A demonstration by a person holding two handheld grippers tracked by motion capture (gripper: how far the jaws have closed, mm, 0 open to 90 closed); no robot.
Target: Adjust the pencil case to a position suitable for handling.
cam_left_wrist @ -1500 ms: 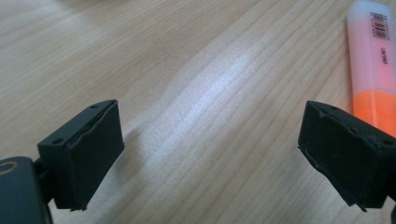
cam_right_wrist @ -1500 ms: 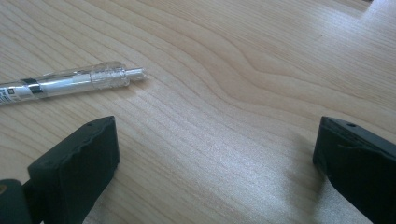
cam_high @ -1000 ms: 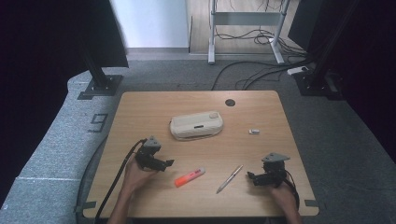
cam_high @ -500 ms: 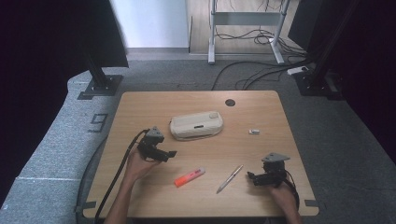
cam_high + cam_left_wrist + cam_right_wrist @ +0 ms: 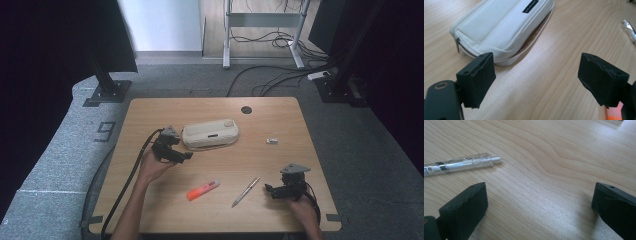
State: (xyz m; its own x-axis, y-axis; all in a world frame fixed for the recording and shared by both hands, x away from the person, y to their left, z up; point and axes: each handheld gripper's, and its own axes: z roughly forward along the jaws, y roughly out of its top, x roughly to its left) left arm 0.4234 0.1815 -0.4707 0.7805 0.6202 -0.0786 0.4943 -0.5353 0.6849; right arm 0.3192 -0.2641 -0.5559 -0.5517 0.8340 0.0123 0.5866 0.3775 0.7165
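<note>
A white zipped pouch [image 5: 210,134] lies in the middle of the wooden table [image 5: 150,112]. My left gripper [image 5: 186,156] hovers just in front of the pouch's left end, open, with nothing between its jaws. In the left gripper view the pouch [image 5: 499,27] lies close ahead of the left gripper [image 5: 536,80]. A clear pen [image 5: 246,191] and an orange highlighter [image 5: 203,190] lie nearer the front edge. My right gripper [image 5: 269,190] rests at the front right, open and empty, just right of the pen. In the right gripper view the pen's tip [image 5: 461,165] lies ahead of the right gripper [image 5: 536,205].
A small silver object [image 5: 272,141] lies right of the pouch. A dark round cable hole [image 5: 246,109] sits near the table's far edge. Monitor stands and cables occupy the floor beyond. A cable trails from the left gripper off the front edge.
My left gripper has moved away from the front edge and to the right, up to the pouch's left end. The right gripper has stayed put.
</note>
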